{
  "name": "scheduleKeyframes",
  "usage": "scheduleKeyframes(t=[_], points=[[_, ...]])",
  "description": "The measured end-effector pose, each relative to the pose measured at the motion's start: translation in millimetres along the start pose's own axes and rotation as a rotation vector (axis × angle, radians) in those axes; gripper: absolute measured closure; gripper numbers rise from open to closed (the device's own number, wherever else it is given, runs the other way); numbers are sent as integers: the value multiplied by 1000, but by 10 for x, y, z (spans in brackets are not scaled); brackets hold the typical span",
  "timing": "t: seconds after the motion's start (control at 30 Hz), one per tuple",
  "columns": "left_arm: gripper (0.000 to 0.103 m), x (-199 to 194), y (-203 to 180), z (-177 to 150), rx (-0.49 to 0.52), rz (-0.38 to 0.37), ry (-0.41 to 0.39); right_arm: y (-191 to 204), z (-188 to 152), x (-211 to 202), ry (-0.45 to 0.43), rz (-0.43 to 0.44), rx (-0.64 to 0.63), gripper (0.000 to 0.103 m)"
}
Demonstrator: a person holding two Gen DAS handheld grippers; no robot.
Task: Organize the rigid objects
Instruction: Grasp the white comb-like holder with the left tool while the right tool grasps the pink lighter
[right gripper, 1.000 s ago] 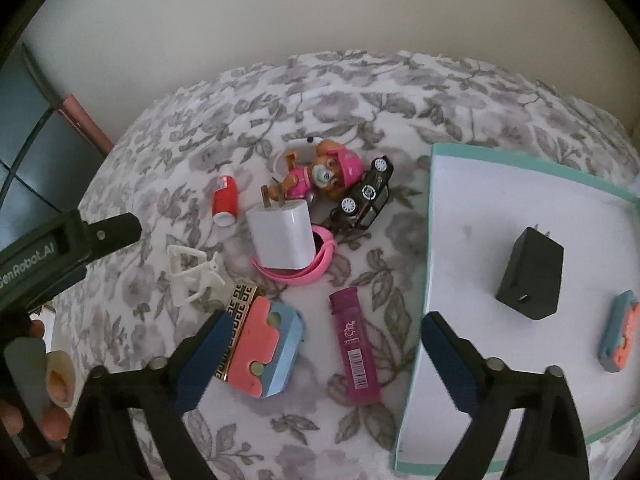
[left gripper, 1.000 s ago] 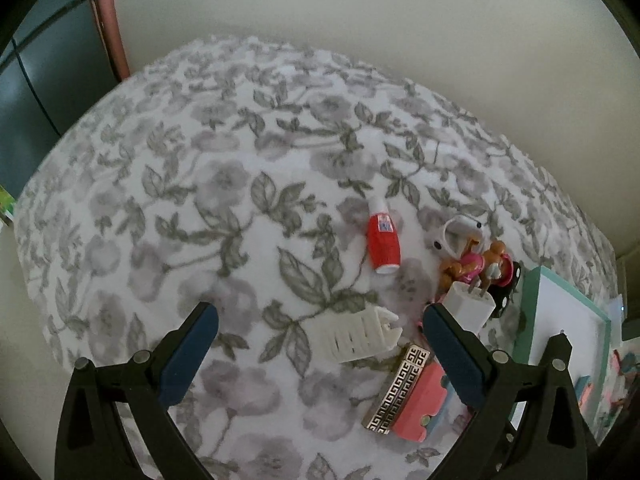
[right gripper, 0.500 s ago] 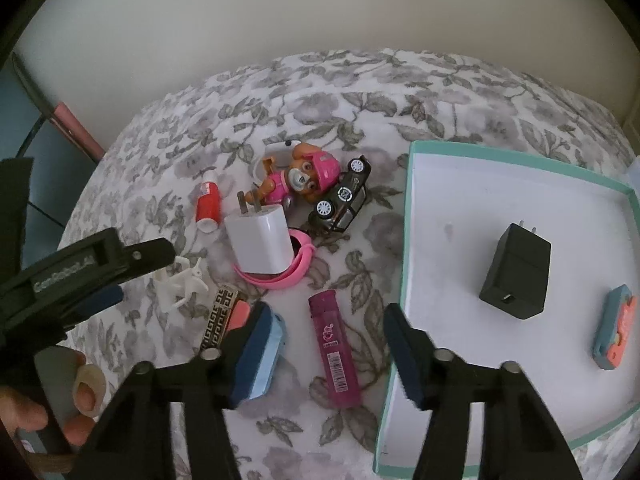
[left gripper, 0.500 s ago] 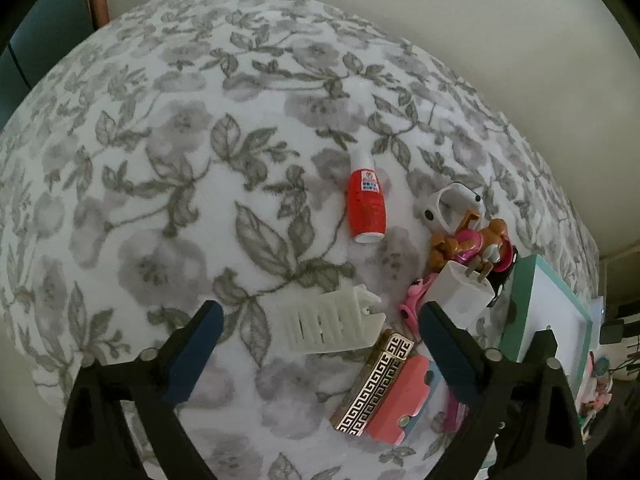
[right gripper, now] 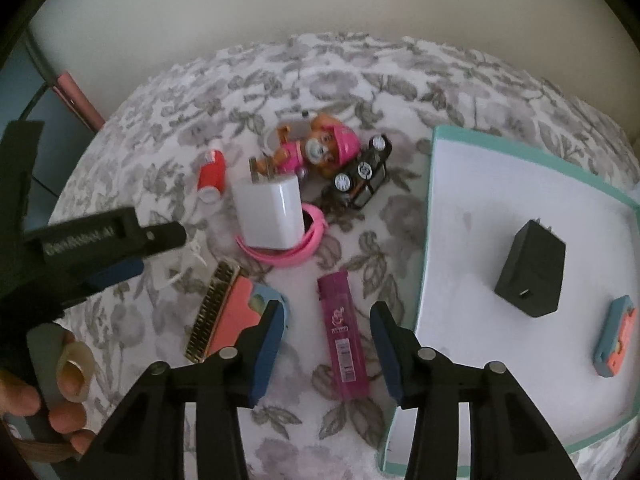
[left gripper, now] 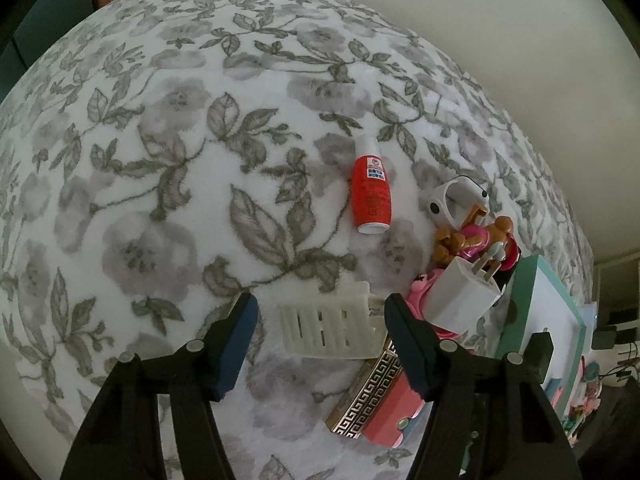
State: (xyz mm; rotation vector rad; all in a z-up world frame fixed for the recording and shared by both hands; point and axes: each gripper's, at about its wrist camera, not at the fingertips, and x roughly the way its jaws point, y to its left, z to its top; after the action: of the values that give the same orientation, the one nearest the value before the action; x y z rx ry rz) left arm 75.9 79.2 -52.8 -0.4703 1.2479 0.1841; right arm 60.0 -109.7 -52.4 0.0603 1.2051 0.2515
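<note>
I work toward the teal tray (right gripper: 430, 216) on the flowered bed (left gripper: 160, 160). My left claw (left gripper: 320, 320) is closing around the white slatted clip (left gripper: 326, 326), not yet pressing; I keep it centred. My right claw (right gripper: 324, 334) is closing over the purple tube (right gripper: 344, 338), also untouched.

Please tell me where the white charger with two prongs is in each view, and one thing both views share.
Left wrist view: the white charger is at lower right, resting on the pink band.
Right wrist view: the charger is left of centre, on the pink band.
Shared landmark: the red bottle.
</note>
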Motion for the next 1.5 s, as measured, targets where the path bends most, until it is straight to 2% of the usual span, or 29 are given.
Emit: scheduleKeyframes(t=[0.23,0.3,0.37,0.47,0.57,0.87,1.17,1.23,1.5], points=[[36,63,-20,0,-8,-30,11,-24,-46,135,43,-10,-4,60],[36,108,-44,3,-2,-31,22,-24,-56,158,50,-20,-9,64],[36,143,-52,7,-8,-38,30,-6,-66,158,51,-31,-23,64],[40,172,-63,13,-8,-47,29,21,-85,163,50,-55,-45,66],[50,169,-89,18,3,-56,22,46,-81,179,52,-82,-70,67],[50,210,-164,43,41,-32,12,136,-114,205,40,-160,-157,68],[51,178,-146,23,55,-13,3,126,-127,177,34,-129,-141,75],[51,164,-144,21,55,-8,-2,96,-106,197,36,-129,-132,81],[51,38,-166,25,60,3,-55,16,-89,129,36,-84,-99,82]])
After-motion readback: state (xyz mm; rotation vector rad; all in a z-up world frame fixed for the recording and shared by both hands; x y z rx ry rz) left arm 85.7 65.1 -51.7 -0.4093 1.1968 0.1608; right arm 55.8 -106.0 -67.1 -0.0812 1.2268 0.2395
